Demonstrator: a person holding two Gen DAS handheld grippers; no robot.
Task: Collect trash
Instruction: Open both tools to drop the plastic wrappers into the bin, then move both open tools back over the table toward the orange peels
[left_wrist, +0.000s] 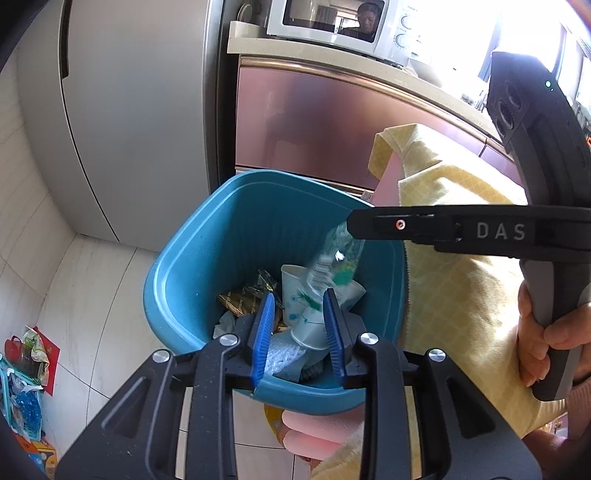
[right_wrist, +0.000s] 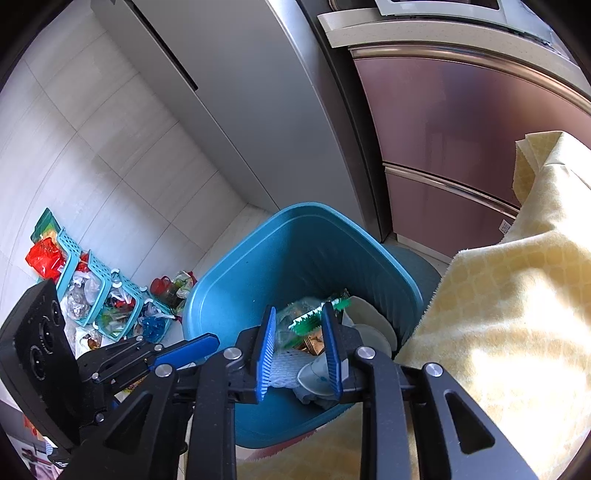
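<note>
A blue waste bin (left_wrist: 177, 258) (right_wrist: 236, 266) stands on the tiled floor and holds paper cups (left_wrist: 295, 288) (right_wrist: 321, 373), a gold wrapper (left_wrist: 240, 302) and white foam netting (left_wrist: 284, 350) (right_wrist: 284, 365). My left gripper (left_wrist: 300, 295) (right_wrist: 212, 341) hovers over the bin's near rim, open, with nothing pressed between its blue pads. My right gripper (right_wrist: 300, 309) (left_wrist: 354, 225) reaches over the bin from the right, also open. A blurred green and white wrapper (left_wrist: 332, 266) (right_wrist: 317, 317) is just below its fingertips, inside the bin's mouth.
A yellow towel (left_wrist: 461, 295) (right_wrist: 517, 295) drapes over something pink at the bin's right. Behind stand a grey fridge (left_wrist: 129, 110), pink cabinets (left_wrist: 332, 122) and a microwave (left_wrist: 332, 22). Turquoise baskets with bags (right_wrist: 103, 295) (left_wrist: 22, 376) lie on the floor at left.
</note>
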